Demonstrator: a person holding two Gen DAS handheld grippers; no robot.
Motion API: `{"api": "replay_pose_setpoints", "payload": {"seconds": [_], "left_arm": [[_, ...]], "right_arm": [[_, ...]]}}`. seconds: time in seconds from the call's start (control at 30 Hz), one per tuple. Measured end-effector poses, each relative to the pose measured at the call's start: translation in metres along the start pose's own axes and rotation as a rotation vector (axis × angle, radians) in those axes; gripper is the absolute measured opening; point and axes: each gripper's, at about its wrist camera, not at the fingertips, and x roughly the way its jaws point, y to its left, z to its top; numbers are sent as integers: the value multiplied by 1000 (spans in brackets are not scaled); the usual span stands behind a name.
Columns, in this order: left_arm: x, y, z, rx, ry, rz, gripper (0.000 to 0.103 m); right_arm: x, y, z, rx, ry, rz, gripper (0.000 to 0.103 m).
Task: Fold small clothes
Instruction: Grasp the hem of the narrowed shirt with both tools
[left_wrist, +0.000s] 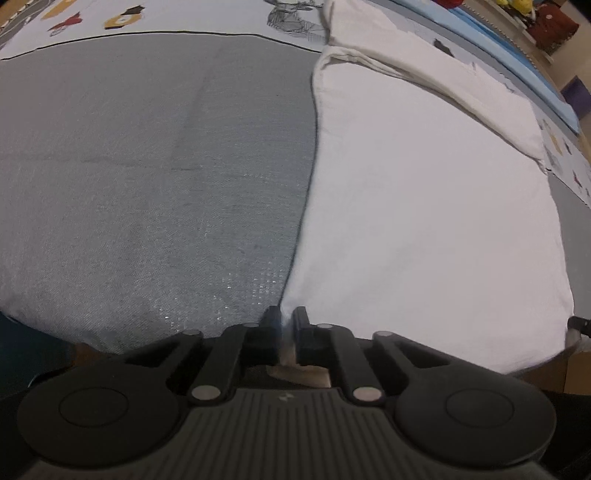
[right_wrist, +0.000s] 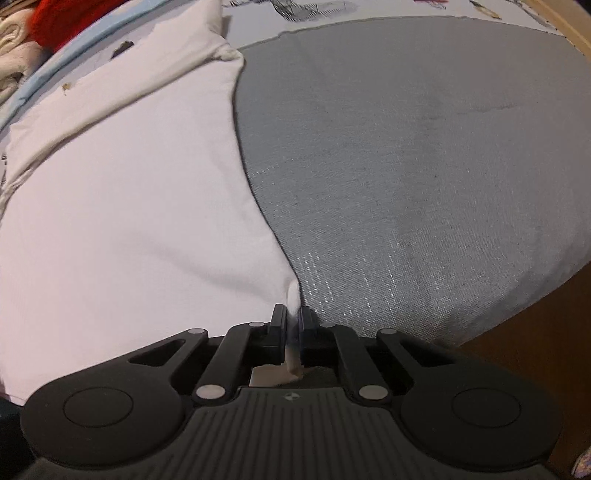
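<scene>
A white garment (left_wrist: 424, 206) lies spread flat on a grey cloth surface (left_wrist: 147, 184), with a sleeve folded across its far part (left_wrist: 424, 70). My left gripper (left_wrist: 285, 319) is shut on the garment's near left corner at the table's front edge. In the right wrist view the same white garment (right_wrist: 129, 206) fills the left half. My right gripper (right_wrist: 293, 317) is shut on its near right corner, where the fabric bunches between the jaws. The other gripper's tip shows small at the garment's far corner (left_wrist: 578, 325).
The grey cloth (right_wrist: 424, 166) is bordered by a printed sheet with cartoon figures (left_wrist: 122, 22). A blue strip (left_wrist: 517, 62) and piled red and white fabrics (right_wrist: 55, 18) lie beyond the garment. The wooden table edge (right_wrist: 535, 332) shows at the lower right.
</scene>
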Motion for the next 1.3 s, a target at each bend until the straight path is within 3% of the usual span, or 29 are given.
{"api": "replay_pose_setpoints", "payload": {"seconds": [0.17,0.3,0.37,0.67,0.73,0.8,1.0,1.13,1.3], "left_arm": [[-3,4,0,-28,0,-16,8],[0,0,-1,-3,13,8,11],[0,-1,-2,3,13,11,14],[2,-1,0,8,14,13,15],[1,-1,0,10,14,13,15],[1,-2,-2,11,15,16,16],[2,-3,-5,33,14,28,16],[1,-8,-4,65,3,23,7],[-12,-9,-2,78,-41,-6,7]], "right_arm": [[-20,-20,4,144,-62,125,6],[-6,-19,3,112,11,59,13],[-1,-14,2,79,33,45,22],[5,1,2,-3,35,3,23],[5,3,1,-16,34,3,21],[4,4,0,-26,35,11,11],[9,-3,5,5,38,22,10],[10,3,5,-24,36,11,6],[-7,1,9,17,-51,66,5]]}}
